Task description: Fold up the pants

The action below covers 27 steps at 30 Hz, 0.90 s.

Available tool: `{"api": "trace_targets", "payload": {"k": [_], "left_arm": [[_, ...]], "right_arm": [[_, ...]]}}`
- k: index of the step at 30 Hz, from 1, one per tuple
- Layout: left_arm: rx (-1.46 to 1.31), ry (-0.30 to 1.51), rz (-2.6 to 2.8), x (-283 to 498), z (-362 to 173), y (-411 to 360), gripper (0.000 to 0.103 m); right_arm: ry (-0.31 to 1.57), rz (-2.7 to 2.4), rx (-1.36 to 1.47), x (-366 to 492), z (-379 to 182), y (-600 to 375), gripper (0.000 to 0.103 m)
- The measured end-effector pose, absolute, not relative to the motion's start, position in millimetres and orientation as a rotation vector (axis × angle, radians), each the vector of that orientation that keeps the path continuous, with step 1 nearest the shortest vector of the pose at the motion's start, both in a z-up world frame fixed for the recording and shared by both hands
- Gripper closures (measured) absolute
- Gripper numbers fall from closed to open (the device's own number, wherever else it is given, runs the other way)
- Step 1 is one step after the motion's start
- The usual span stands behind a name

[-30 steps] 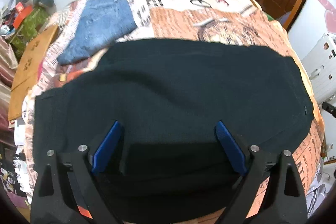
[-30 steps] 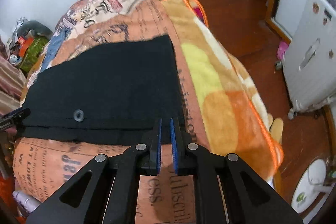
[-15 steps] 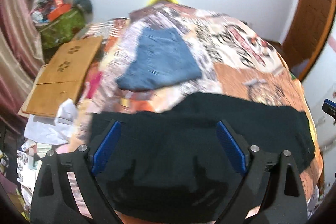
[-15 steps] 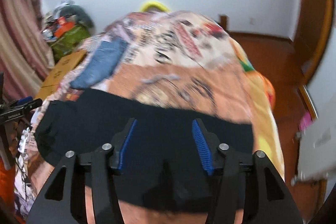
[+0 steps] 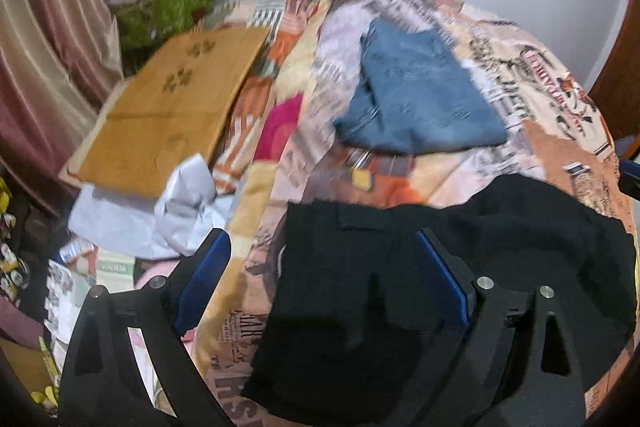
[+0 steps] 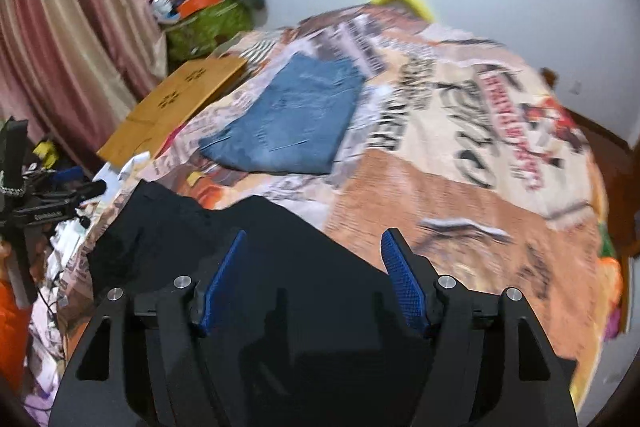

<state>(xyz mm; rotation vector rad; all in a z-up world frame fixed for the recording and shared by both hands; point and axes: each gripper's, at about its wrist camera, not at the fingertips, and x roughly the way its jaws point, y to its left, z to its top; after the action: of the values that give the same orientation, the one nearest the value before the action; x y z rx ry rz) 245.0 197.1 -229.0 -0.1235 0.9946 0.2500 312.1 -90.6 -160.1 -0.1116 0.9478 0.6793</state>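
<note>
My right gripper [image 6: 314,279] had just been opening; its blue pads [image 6: 400,283] stood apart with nothing pinched, hanging over the black pants [image 6: 280,247]. My left gripper [image 5: 324,279] was spread wide and empty too, one finger over the pants [image 5: 400,267], the other past the bed's edge. The pants lay bunched on the near end of the printed blanket [image 6: 460,155]. Farther up lay folded blue jeans [image 6: 292,123], with flattened cardboard [image 5: 172,107] beside the bed.

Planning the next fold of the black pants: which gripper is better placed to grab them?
Probably left. The left gripper, open, straddles the black pants' side edge; the right gripper, open, sits over mid-cloth.
</note>
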Motion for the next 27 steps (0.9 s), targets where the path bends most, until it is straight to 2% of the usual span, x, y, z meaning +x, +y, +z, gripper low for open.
{"api": "trace_targets", "payload": {"k": [4,6,8,12,13,14,16,18,24,26,27], "left_arm": [[-0.164,1.064,0.227,248,-259,216,0.011],[-0.183,1.086,0.206,249,-272,221,0.015],[-0.193,1.107,0.195,252,-282,224,0.025],[-0.234,1.089,0.153,256,-290,229,0.034],[-0.246,1.079,0.129,257,-289,229,0.042],[-0.263,1.076,0.098,258,-289,229,0.058],[-0.298,1.104,0.049,263,-295,227,0.073],[-0.286,1.116,0.052,265,-301,223,0.075],[-0.234,1.094,0.079,259,-298,214,0.083],[-0.211,1.079,0.092,256,-293,213,0.087],[-0.186,1.067,0.104,254,-289,210,0.091]], "right_arm": [[1.011,0.722,-0.127,334,-182,-60,0.037],[1.042,0.748,-0.134,343,-196,-47,0.037],[1.077,0.758,-0.139,348,-209,-35,0.037],[1.142,0.78,-0.154,358,-232,-20,0.038],[1.154,0.781,-0.163,360,-237,-16,0.038],[1.162,0.781,-0.181,361,-241,-14,0.038],[1.155,0.796,-0.236,361,-244,-9,0.038],[1.137,0.807,-0.281,359,-243,-7,0.039],[1.096,0.786,-0.324,357,-239,-12,0.064],[1.122,0.823,-0.282,357,-238,-15,0.087],[1.122,0.818,-0.277,357,-237,-15,0.088]]}}
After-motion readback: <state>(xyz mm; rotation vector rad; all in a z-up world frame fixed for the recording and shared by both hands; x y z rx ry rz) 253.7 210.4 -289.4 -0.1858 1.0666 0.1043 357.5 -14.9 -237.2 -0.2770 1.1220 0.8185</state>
